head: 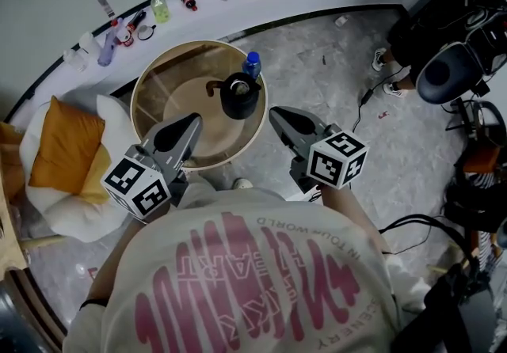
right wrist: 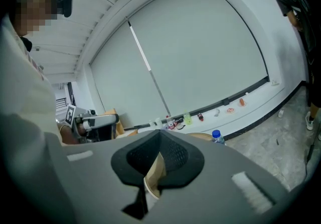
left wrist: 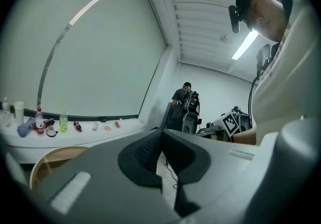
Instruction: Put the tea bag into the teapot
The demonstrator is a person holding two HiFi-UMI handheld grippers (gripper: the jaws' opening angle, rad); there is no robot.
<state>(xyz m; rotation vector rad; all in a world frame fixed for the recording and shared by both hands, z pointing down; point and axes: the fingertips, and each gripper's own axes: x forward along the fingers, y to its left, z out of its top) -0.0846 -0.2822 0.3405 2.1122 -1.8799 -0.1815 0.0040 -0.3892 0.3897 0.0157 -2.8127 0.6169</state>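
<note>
Your left gripper (head: pixel 192 120) and right gripper (head: pixel 277 115), both pinched shut on nothing, hover at the round table's (head: pixel 135 106) near rim, the black teapot (head: pixel 239 96) ahead with a blue-capped bottle (head: pixel 252 65) just behind it.

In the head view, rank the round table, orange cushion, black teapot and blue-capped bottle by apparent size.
1. round table
2. orange cushion
3. black teapot
4. blue-capped bottle, beside the teapot, so nearness hardly skews that pair.

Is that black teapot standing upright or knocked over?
Upright: the teapot stands on the round table, its round top facing up toward the head view.
</note>
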